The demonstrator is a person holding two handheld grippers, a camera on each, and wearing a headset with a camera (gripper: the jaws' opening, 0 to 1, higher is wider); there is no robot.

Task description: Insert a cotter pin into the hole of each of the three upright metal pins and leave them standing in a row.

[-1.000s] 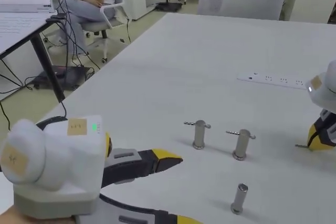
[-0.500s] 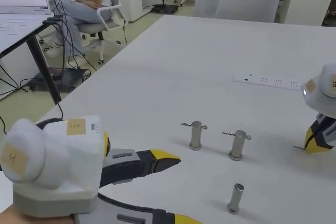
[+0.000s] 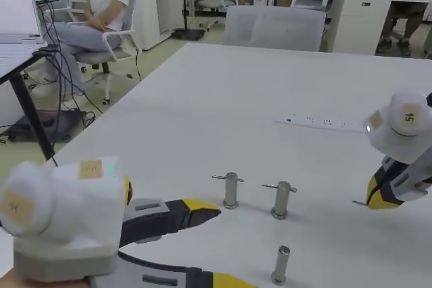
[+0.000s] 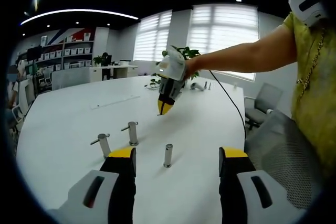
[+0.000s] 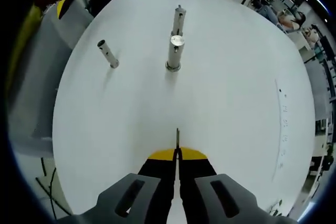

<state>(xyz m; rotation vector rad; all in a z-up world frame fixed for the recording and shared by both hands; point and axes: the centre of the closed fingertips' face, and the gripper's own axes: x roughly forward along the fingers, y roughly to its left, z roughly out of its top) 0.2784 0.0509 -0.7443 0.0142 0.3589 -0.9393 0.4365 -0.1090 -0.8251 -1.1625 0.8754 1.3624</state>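
Three upright metal pins stand on the white table. Two form a row, the left pin (image 3: 231, 190) and the middle pin (image 3: 281, 200), each with a cotter pin through its top. A bare third pin (image 3: 281, 264) stands nearer me. My right gripper (image 3: 375, 197) hovers to their right, shut on a cotter pin (image 5: 177, 138) whose tip pokes out of the jaws. In the right gripper view the bare pin (image 5: 108, 53) is left of the two others (image 5: 176, 51). My left gripper (image 4: 178, 156) is open with nothing in it, low at the near left, facing the bare pin (image 4: 168, 155).
A white power strip (image 3: 317, 121) lies on the table beyond the pins. A grey chair (image 3: 273, 28) stands at the far table edge. A person sits on an office chair (image 3: 101, 21) at the left, beside a desk with cables.
The head camera has tilted up and shifted, so everything sits lower and further left. Grippers and pins keep their places relative to each other.
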